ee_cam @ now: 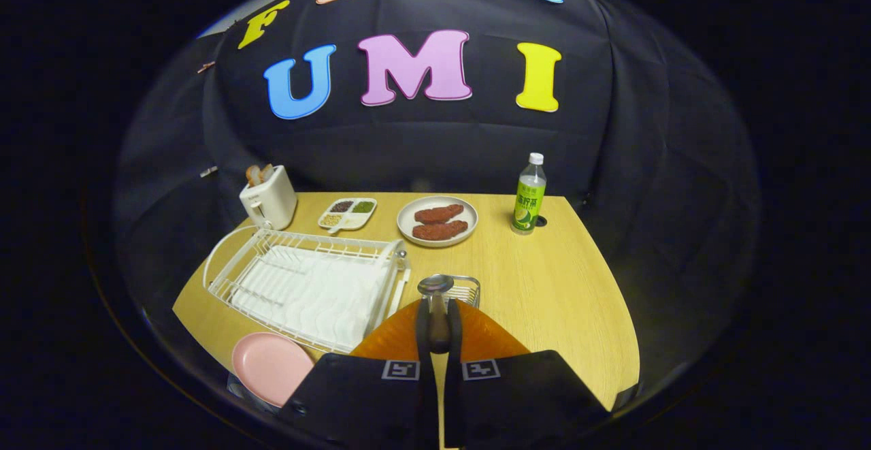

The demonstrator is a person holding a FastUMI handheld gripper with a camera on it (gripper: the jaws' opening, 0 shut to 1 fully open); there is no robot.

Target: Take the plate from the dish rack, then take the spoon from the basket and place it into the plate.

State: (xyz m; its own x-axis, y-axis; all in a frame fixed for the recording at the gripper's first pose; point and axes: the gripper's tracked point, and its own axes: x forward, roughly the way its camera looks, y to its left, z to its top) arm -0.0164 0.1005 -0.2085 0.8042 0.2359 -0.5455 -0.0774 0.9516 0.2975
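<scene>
My gripper (436,320) is shut on the handle of a metal spoon (435,285), whose bowl stands up just ahead of the fingertips. Right behind the spoon is the small wire basket (467,289), fixed to the right end of the white dish rack (309,280). The rack holds no plate. A pink plate (269,365) lies flat on the wooden table (558,286), in front of the rack and to the left of my fingers.
Beyond the rack stand a white toaster (269,199) with bread, a divided dish (348,212) of beans and a white plate (437,220) with two pieces of meat. A green bottle (529,195) is at the back right. The table's right half is bare wood.
</scene>
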